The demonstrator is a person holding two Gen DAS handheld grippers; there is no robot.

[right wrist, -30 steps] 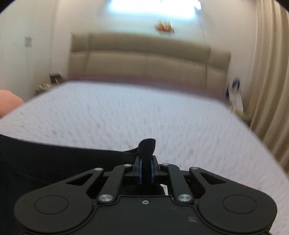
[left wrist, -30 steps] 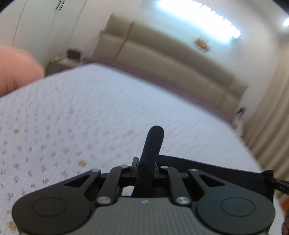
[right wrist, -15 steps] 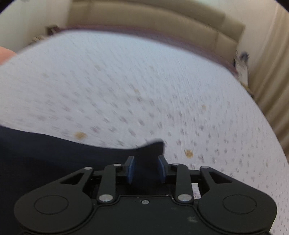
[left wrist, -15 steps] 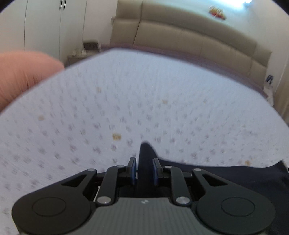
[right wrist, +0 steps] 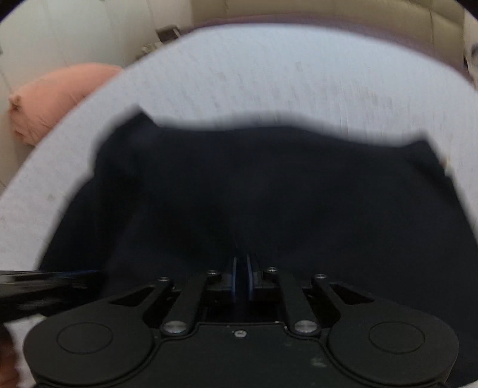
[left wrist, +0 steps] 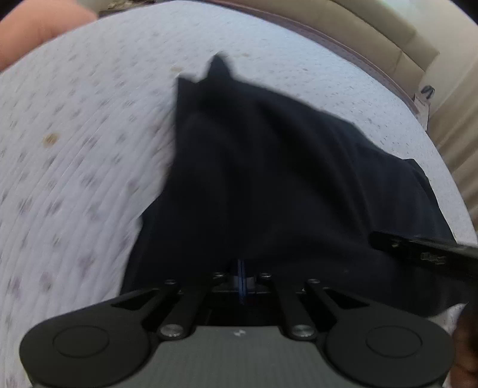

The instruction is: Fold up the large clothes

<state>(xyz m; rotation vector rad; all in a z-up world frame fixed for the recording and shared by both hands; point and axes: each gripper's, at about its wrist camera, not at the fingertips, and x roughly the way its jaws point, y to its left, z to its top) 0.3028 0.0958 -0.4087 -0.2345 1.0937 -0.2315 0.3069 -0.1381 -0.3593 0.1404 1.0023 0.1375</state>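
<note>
A large dark navy garment (left wrist: 269, 179) lies spread on the white dotted bed (left wrist: 74, 149); it also fills the middle of the right wrist view (right wrist: 269, 194). My left gripper (left wrist: 241, 268) is shut on the garment's near edge, its fingertips buried in the cloth. My right gripper (right wrist: 241, 265) is shut on the near edge too, blue pads pressed together. The right gripper's body shows at the right of the left wrist view (left wrist: 424, 253); the left gripper's body shows at the left of the right wrist view (right wrist: 44, 283).
A pink pillow (right wrist: 50, 95) lies at the bed's left side, also in the left wrist view (left wrist: 33, 27). A beige padded headboard (left wrist: 373, 29) runs along the far end. Beige curtains (left wrist: 457, 125) hang at the right.
Both grippers have tipped downward and pulled back toward me with the cloth. The garment now lies spread ahead of the fingers, where before only bare bed showed. Both views are motion-blurred.
</note>
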